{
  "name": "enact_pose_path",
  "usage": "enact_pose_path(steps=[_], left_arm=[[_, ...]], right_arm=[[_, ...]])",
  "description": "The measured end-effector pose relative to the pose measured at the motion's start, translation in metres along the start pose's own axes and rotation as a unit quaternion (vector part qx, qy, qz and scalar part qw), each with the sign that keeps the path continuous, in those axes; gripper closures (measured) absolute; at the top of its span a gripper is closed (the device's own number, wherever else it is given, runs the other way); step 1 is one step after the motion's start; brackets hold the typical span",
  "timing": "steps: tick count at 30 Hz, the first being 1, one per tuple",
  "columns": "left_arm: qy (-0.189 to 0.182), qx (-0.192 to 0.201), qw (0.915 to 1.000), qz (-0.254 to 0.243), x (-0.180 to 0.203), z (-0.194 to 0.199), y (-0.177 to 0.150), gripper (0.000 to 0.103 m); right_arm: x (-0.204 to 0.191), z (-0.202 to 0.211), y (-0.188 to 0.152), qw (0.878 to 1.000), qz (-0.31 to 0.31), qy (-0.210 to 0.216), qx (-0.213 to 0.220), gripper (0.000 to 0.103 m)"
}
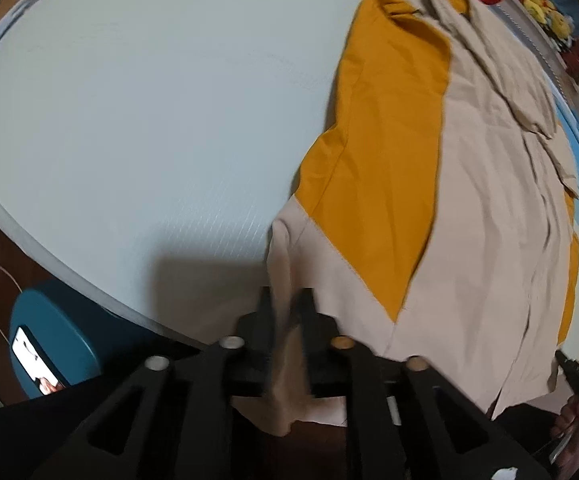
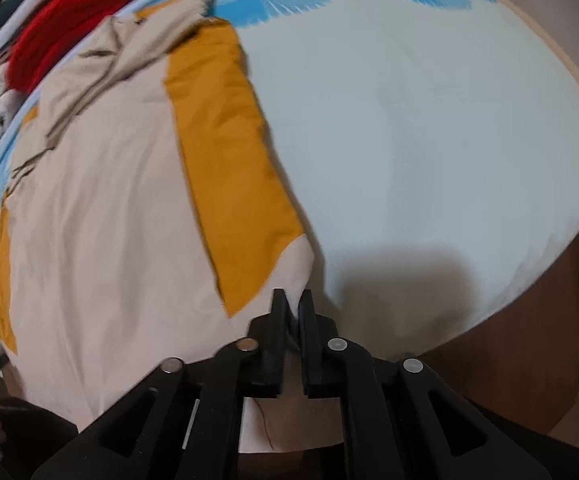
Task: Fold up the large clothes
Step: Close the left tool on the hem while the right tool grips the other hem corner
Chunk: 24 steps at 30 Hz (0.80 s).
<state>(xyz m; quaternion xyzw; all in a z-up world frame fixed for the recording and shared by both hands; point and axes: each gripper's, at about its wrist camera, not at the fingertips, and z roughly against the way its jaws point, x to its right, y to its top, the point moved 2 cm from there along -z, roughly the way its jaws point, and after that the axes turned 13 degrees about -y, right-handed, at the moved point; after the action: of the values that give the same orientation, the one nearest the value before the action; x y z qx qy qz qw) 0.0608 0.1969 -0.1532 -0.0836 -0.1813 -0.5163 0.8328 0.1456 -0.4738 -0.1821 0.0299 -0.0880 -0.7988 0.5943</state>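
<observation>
Pinching the beige-and-mustard garment [image 1: 469, 200] hem, left tool [image 1: 287, 300] and right tool [image 2: 294, 304] both grip fabric

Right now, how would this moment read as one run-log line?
stage: fold starting | left gripper: shut on beige-and-mustard fabric garment hem corner | right gripper: shut on other corner | garment: flat on pale table

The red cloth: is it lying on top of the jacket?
No, the red cloth sits beyond the jacket, past the table's far edge.

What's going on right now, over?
Left gripper and right gripper each pinch a near corner of the beige-and-mustard garment. Table ahead, nothing blocking.
</observation>
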Motion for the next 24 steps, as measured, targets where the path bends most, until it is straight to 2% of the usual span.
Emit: enact_pose_path(steps=[2, 8, 11, 12, 13, 17, 19, 24], left_arm=[[0.012, -0.006, 0.9999, 0.000, 0.000, -0.004, -0.003, 0.083], [0.037, -0.006, 0.9989, -0.029, 0.006, -0.004, -0.007, 0.080], [0.044, -0.005, 0.9985, -0.033, 0.007, -0.003, -0.008, 0.081], [0.048, -0.004, 0.9982, -0.036, 0.007, -0.003, -0.009, 0.085], [0.050, -0.004, 0.9980, -0.038, 0.012, -0.005, -0.008, 0.091], [0.053, -0.004, 0.9976, -0.044, 0.028, -0.009, -0.007, 0.093], [0.051, -0.005, 0.9979, -0.040, 0.028, -0.007, -0.009, 0.093], [0.064, -0.006, 0.9968, -0.047, 0.037, -0.017, -0.003, 0.089]], right_arm=[[-0.005, -0.006, -0.002, 1.000, 0.016, -0.010, -0.013, 0.080], [-0.018, 0.001, -0.001, 0.999, 0.037, -0.025, -0.004, 0.079], [-0.022, 0.005, -0.002, 0.999, 0.044, -0.014, 0.005, 0.094], [-0.018, 0.006, -0.004, 0.999, 0.044, -0.011, 0.008, 0.098], [-0.015, 0.008, -0.005, 0.999, 0.044, -0.006, 0.012, 0.098], [-0.015, 0.014, -0.010, 0.999, 0.041, -0.003, 0.016, 0.099], [-0.017, 0.013, -0.011, 0.999, 0.044, -0.007, 0.014, 0.098], [-0.018, 0.001, -0.009, 0.998, 0.061, -0.026, 0.009, 0.084]])
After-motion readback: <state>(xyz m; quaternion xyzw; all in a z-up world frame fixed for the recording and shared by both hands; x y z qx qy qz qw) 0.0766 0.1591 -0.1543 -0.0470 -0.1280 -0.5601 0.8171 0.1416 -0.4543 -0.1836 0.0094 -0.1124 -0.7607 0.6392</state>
